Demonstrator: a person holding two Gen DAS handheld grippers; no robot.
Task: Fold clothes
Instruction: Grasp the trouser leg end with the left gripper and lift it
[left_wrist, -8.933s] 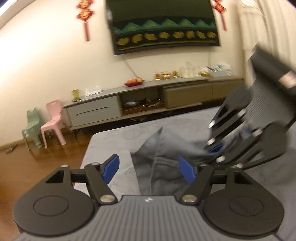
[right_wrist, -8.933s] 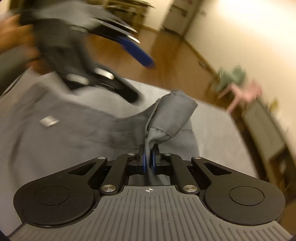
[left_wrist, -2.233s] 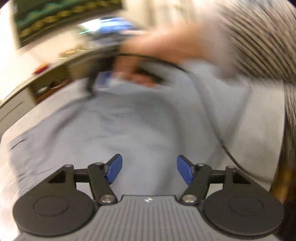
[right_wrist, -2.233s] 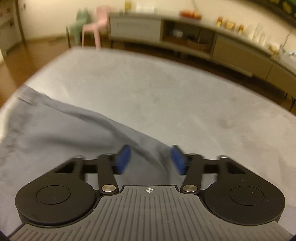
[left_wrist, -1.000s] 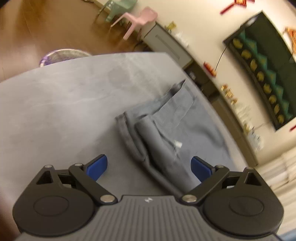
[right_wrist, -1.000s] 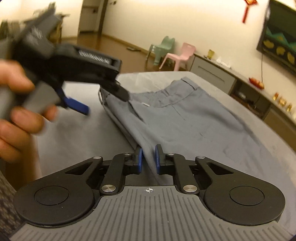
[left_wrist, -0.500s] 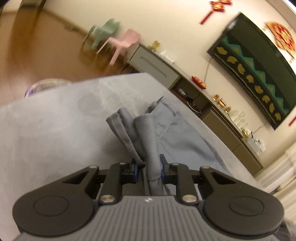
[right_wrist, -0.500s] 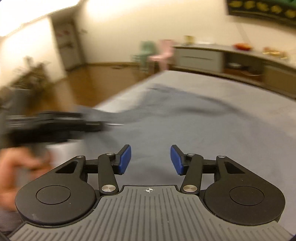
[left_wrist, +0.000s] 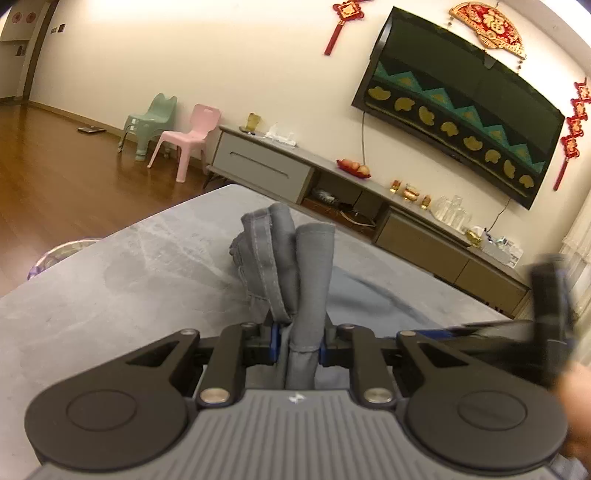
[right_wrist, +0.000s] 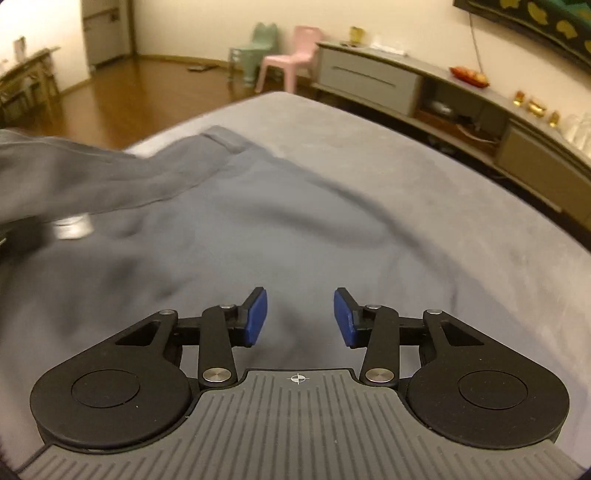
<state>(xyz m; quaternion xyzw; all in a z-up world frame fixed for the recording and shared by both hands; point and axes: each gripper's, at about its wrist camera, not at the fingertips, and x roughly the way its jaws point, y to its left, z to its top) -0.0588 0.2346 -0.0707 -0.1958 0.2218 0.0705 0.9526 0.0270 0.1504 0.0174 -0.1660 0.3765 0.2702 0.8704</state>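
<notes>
A: Ok, live. Left gripper (left_wrist: 297, 341) is clamped narrow on a bunched edge of the grey trousers (left_wrist: 291, 258), fabric standing up out of the pads at 12 o'clock.

B: And the right gripper (right_wrist: 300, 316)?

A: Pads part-way apart and closing, nothing btwn them, just hovering over the flat trouser cloth. In the left view it's a blurred dark shape at 3 o'clock.

B: So which step?

A: Looks like mid-fold to me: one end lifted, rest of the garment lying spread on the grey bed cover (right_wrist: 461, 229), waistband end out at 11 o'clock in the right view. Next move, I'd guess, the right needs to drop and pinch a matching edge so both ends carry over together. Risk is a lopsided fold if only the left pulls.

B: Surface?

A: Soft grey cover, few creases. Beyond it, wood floor (left_wrist: 55, 166), green chair (left_wrist: 149, 120) and pink chair (left_wrist: 192, 136) at 10 o'clock, long low cabinet (left_wrist: 266, 170) w/ a fruit dish (left_wrist: 352, 168), and a big dark TV (left_wrist: 461, 107) on the wall at 1 o'clock w/ red hangings around it.
</notes>
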